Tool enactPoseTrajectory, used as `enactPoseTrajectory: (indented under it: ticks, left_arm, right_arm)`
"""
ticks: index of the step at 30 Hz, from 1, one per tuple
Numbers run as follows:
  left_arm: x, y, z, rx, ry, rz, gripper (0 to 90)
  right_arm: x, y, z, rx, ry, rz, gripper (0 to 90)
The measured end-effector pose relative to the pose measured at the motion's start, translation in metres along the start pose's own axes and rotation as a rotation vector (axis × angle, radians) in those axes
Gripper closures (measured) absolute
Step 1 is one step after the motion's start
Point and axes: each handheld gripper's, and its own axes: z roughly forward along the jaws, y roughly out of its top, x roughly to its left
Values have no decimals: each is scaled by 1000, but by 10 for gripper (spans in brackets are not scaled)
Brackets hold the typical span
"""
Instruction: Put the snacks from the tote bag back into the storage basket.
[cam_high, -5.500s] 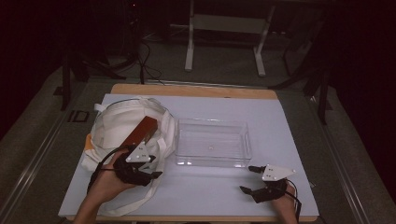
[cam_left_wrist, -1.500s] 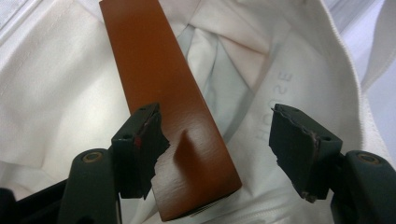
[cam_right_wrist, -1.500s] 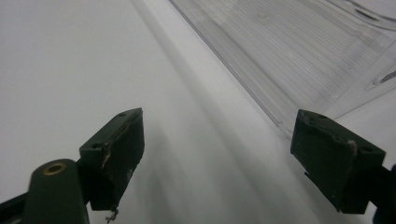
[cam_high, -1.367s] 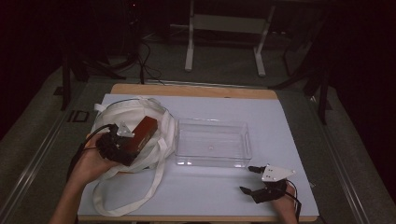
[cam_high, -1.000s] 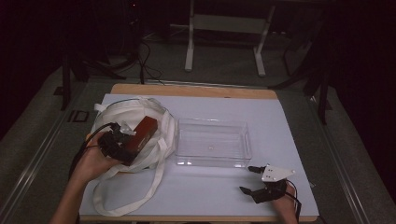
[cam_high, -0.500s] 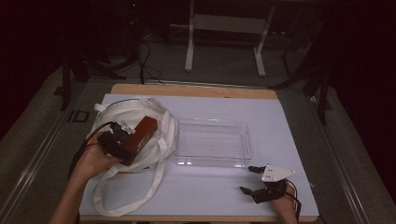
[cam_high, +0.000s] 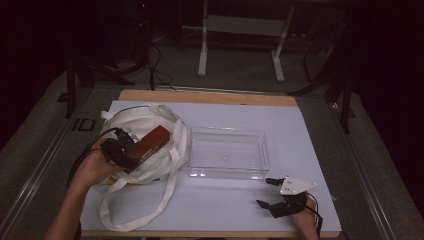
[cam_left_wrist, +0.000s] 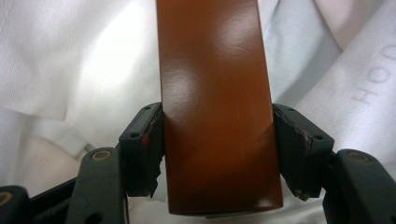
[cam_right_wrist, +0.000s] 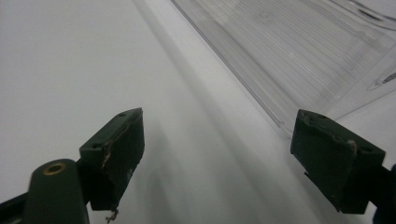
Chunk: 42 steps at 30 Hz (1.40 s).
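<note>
Count on table: 1 white cloth tote bag with long handles (cam_high: 145, 150), 1 flat reddish-brown rectangular block (cam_high: 150, 142), 1 clear plastic rectangular tray (cam_high: 227, 172), 2 black two-jaw grippers – left one (cam_high: 131, 151), right one (cam_high: 266, 192), 1 pale sheet covering the tabletop (cam_high: 300, 135)

Only legible txt: grey letters "HOO", cut off at frame edge, printed on the white bag (cam_left_wrist: 364, 84) fabric, right side of left gripper view; nothing else readable in the other views.
</note>
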Motion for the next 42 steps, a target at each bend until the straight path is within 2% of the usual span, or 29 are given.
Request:
enactPoseTrajectory:
  ticks: [2,8,13,18,23,30,35,39,42]
  left_arm:
    - [4,0,2,15,-17,-11,390]
    - [10,5,7,64,-48,-6,372]
    - [15,8,15,124,-97,-36,371]
    - [18,5,24,157,-138,-69,372]
    - [19,3,33,186,-160,-72,378]
    - [19,5,37,217,-163,-72,389]
    - [17,7,38,230,-152,-55,407]
    - [15,7,36,213,-129,-27,429]
    - [16,6,34,202,-133,-27,435]
  right_arm:
    - [0,0,0,0,-1,0,175]
    - [0,0,0,0,0,0,175]
    - [0,0,0,0,1,-1,175]
    - [0,0,0,0,2,0,175]
    - [0,0,0,1,1,-1,175]
    - [0,0,0,1,1,-2,175]
    - [0,0,0,1,2,-3,175]
    - [0,0,0,1,2,-2,175]
    - [0,0,0,1,2,-2,175]
